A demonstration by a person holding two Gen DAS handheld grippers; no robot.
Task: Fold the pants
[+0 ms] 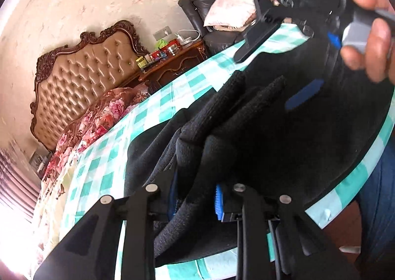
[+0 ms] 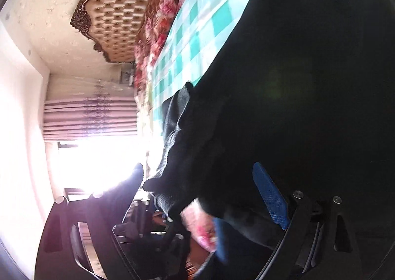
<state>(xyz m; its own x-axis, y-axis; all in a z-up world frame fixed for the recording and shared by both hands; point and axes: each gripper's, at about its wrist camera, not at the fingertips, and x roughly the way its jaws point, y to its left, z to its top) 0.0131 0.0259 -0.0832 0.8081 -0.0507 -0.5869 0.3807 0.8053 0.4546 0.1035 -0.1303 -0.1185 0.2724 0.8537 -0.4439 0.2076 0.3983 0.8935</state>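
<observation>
The black pants (image 1: 259, 132) lie on a green-and-white checked cloth (image 1: 153, 107) over the bed. My left gripper (image 1: 195, 199) is shut on a bunched fold of the pants, the thick knit edge squeezed between its blue pads (image 1: 218, 202). My right gripper (image 1: 303, 95) shows across the pants in the left wrist view, held by a hand (image 1: 370, 33), one blue pad lying on the fabric. In the right wrist view the pants (image 2: 296, 82) fill the frame. One blue pad (image 2: 270, 196) presses against the fabric and the other finger is hidden behind it.
A tufted headboard (image 1: 81, 77) and a floral quilt (image 1: 98, 117) sit at the far end of the bed. A wooden nightstand (image 1: 177, 63) with small items and a dark armchair (image 1: 205, 16) with a pillow stand beyond. A bright window (image 2: 98, 156) is to the side.
</observation>
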